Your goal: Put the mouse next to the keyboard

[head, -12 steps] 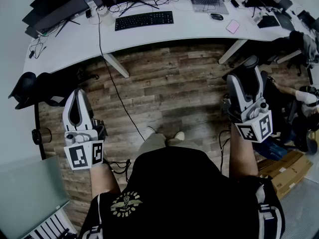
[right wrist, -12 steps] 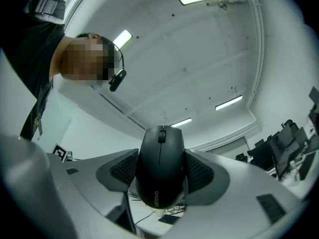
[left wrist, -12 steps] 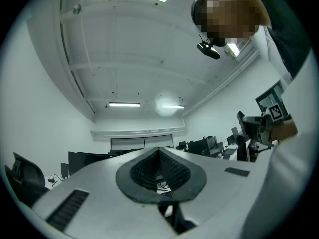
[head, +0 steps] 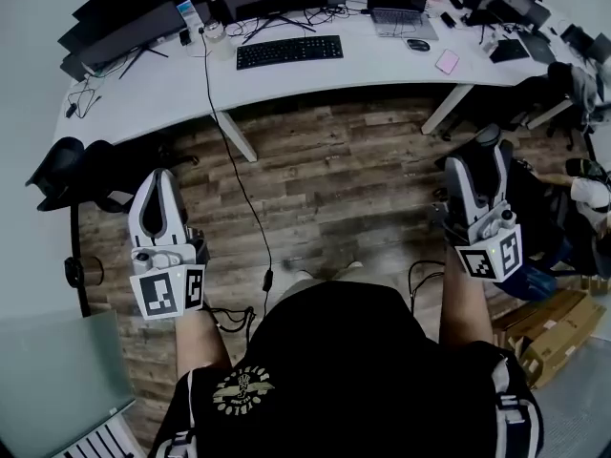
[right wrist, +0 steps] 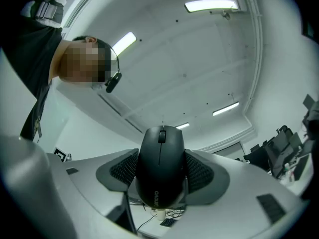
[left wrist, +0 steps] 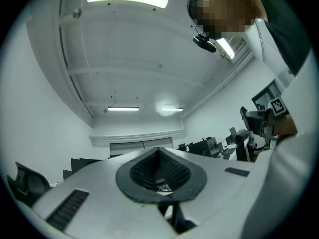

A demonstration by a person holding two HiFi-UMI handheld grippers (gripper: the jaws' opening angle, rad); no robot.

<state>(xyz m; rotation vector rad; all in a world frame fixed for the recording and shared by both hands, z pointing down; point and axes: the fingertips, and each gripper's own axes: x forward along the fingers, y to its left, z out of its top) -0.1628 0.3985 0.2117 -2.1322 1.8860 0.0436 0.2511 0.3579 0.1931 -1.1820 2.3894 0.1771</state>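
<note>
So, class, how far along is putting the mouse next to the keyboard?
Done: the mouse sits clamped in the right gripper. In hand: it hangs over the floor, short of the desk. Left: reach the keyboard and set the mouse beside it. The left gripper is shut, empty.

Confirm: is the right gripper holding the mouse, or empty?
Holding. In the right gripper view, the right gripper has its ribbed pads pressed against both sides of the black mouse.
</note>
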